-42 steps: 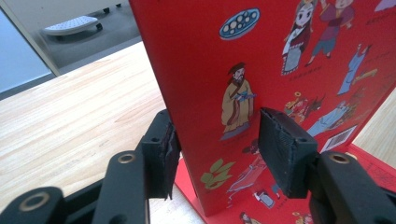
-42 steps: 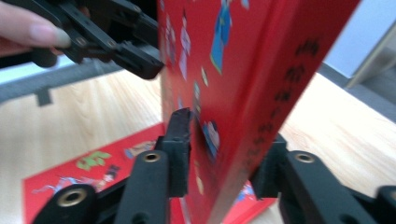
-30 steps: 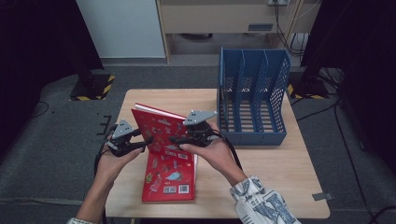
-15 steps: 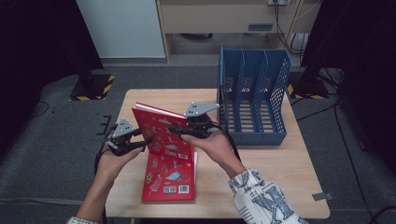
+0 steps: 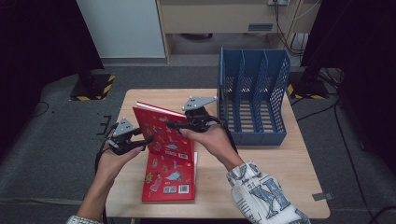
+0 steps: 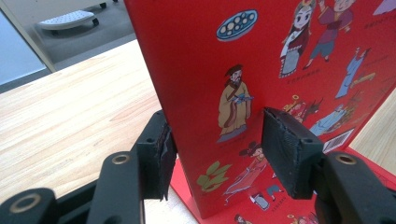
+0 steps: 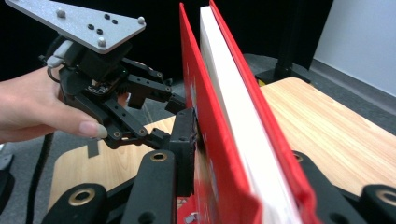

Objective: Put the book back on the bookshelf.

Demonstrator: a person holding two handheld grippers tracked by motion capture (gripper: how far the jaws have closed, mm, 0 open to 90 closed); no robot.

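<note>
Red book [image 5: 164,135]: stands tilted up on the wooden surface [image 5: 261,177], its lower edge meeting a second red book [image 5: 170,179] that lies flat there.
Left hand-held gripper [image 5: 140,141]: pinches the raised book's left edge; in the left gripper view one pad [image 6: 161,156] sits behind the cover, the other [image 6: 285,151] on its illustrated face.
Right hand-held gripper [image 5: 175,124]: jaws have just been closing, now clamped across the book's top edge, white pages [image 7: 233,107] between them.
Blue file rack [image 5: 252,95]: stands on the surface, right of the book, apart from it.
</note>
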